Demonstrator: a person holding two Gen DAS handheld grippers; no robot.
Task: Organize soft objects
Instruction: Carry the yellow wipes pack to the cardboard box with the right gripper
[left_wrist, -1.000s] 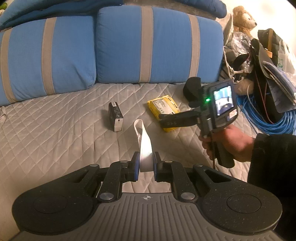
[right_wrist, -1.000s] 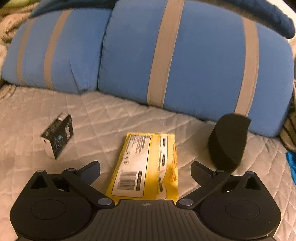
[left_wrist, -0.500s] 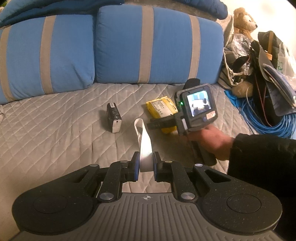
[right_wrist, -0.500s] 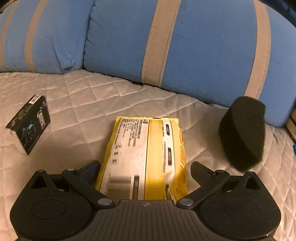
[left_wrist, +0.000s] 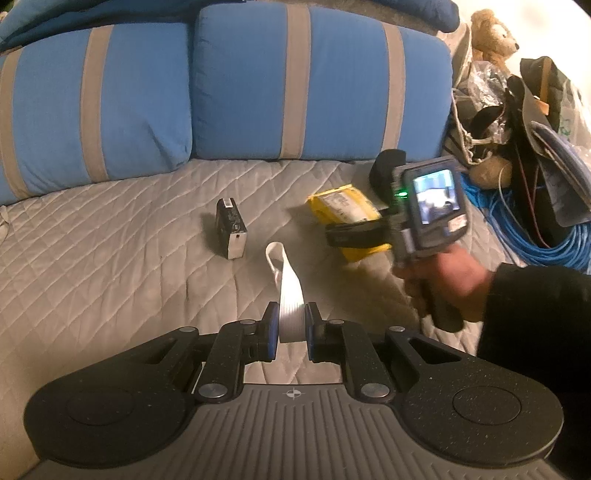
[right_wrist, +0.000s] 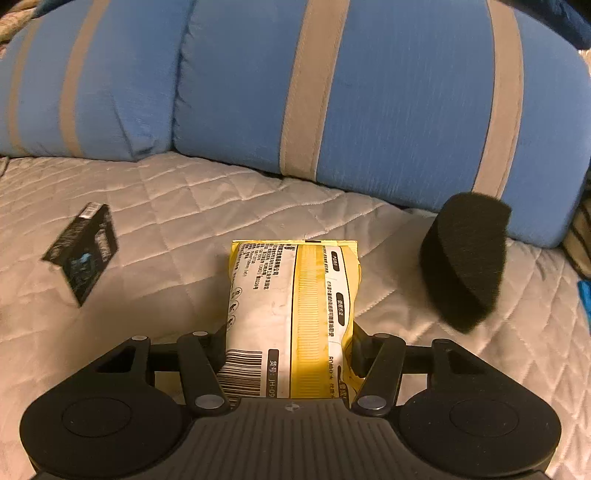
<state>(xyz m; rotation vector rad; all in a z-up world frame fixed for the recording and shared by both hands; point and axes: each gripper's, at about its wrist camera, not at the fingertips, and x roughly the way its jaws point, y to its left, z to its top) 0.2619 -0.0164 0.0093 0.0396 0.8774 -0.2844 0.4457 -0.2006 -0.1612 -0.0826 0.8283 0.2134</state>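
A: What is the left gripper (left_wrist: 289, 334) doing?

B: Its blue-padded jaws are nearly closed, pinching a white strip (left_wrist: 286, 291) of ribbed material. The strip stands up from between the pads and curls into a loop at its far end, above a quilted beige cover (left_wrist: 110, 258).

A: And the right gripper (right_wrist: 290, 354)?

B: Its jaws are closing around a yellow packet (right_wrist: 291, 306) with a white printed label and a barcode. The packet lies on the cover between the fingers, which meet its two sides; its edges look slightly squeezed.

A: What else is nearby?

B: A black foam sponge (right_wrist: 465, 258) stands just to the right of the packet, near a blue cushion (right_wrist: 369, 92) with beige stripes. A small black box (right_wrist: 83, 251) lies well apart to the left. From the left camera, a person's hand (left_wrist: 447, 273) in a dark sleeve grips the right tool's handle.
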